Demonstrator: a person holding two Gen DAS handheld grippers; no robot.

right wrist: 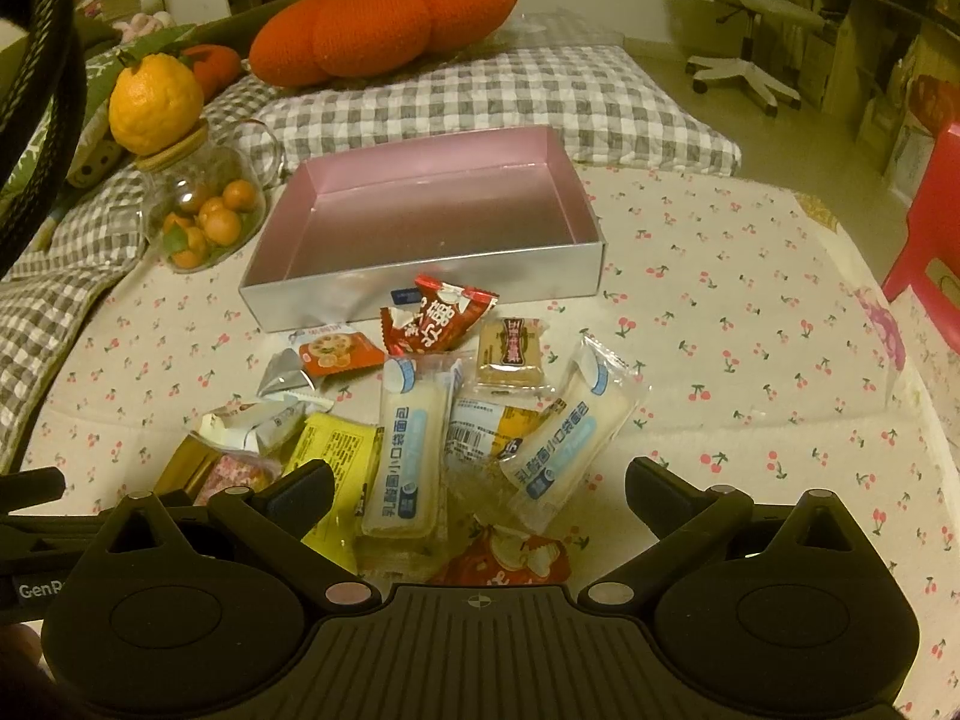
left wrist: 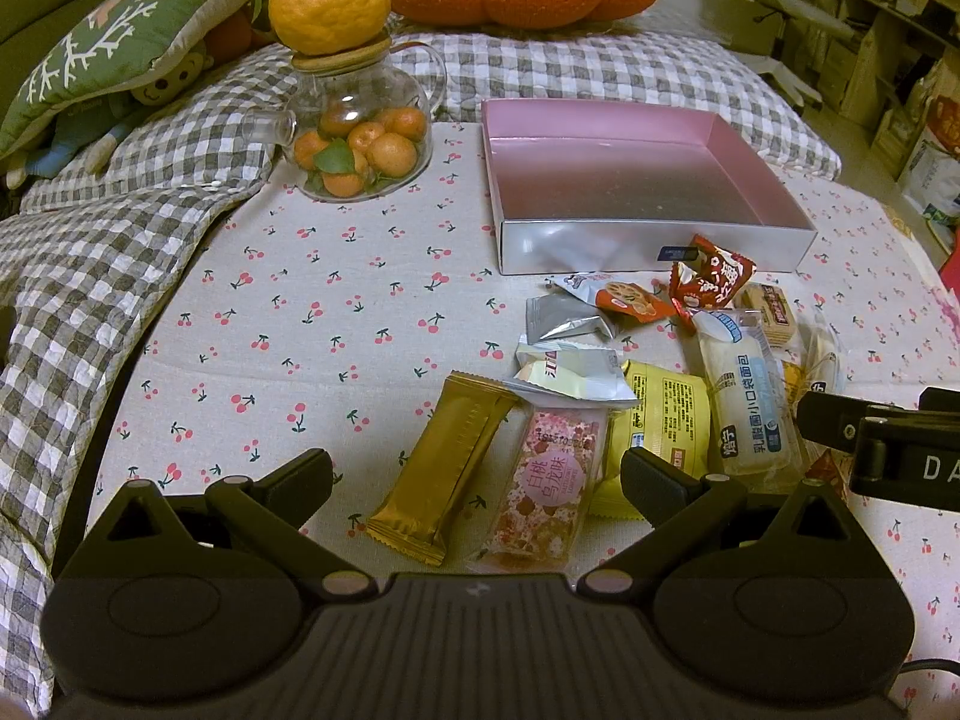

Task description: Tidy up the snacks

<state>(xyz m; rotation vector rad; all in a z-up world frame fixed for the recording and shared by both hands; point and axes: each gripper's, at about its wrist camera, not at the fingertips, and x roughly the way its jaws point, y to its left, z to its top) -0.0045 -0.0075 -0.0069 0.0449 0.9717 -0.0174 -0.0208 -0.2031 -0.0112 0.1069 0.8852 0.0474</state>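
A pile of wrapped snacks lies on the cherry-print cloth in front of an empty silver box with a pink inside (left wrist: 606, 180) (right wrist: 432, 204). My left gripper (left wrist: 477, 477) is open above a gold bar (left wrist: 441, 465) and a pink nougat pack (left wrist: 549, 489). My right gripper (right wrist: 480, 489) is open over two white bread packs (right wrist: 408, 450) (right wrist: 570, 432), a yellow packet (right wrist: 336, 462) and a red pack (right wrist: 510, 558). A red candy wrapper (left wrist: 711, 276) (right wrist: 441, 315) lies against the box front. The right gripper's body (left wrist: 888, 438) shows at the left view's right edge.
A glass teapot of small oranges (left wrist: 354, 144) (right wrist: 204, 210) with a big citrus on its lid stands left of the box. Checked bedding (left wrist: 90, 240), pillows and an orange cushion (right wrist: 384, 18) lie behind. A red stool (right wrist: 930, 228) and an office chair (right wrist: 744, 30) stand at the right.
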